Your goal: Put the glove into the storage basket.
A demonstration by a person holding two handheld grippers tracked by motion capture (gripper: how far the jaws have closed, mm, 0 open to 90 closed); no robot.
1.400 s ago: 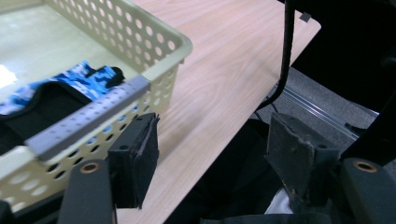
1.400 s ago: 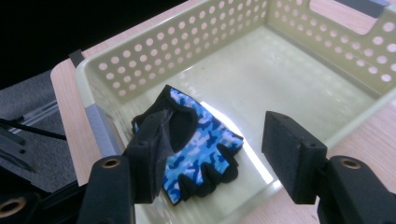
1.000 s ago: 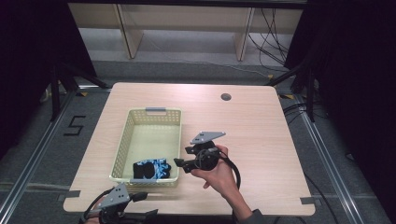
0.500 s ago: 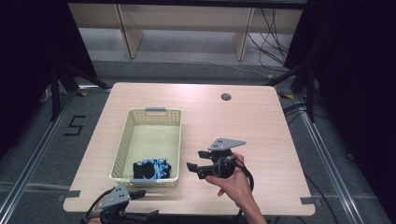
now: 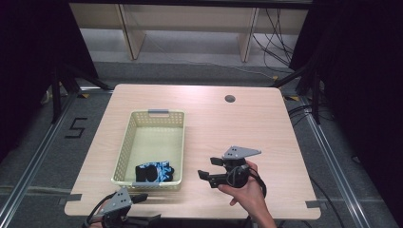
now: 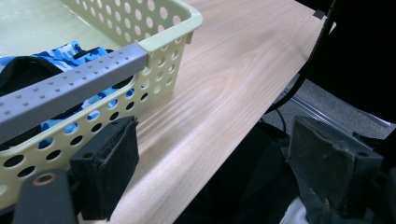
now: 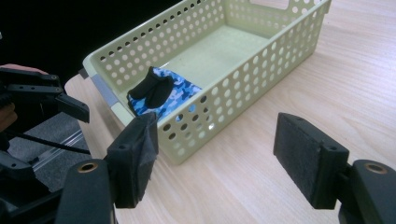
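One sock (image 5: 154,171), one basket (image 5: 124,145)

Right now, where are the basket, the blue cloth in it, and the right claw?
Basket (image 5: 150,113): high view, on its far rim by the grey handle.
Cloth (image 7: 173,93): right gripper view, on its blue patterned part.
Right claw (image 5: 203,167): high view, midway between its open fingertips.

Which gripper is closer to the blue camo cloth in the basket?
Left. The left gripper sits just below the cloth, outside the basket; the right gripper hovers farther off.
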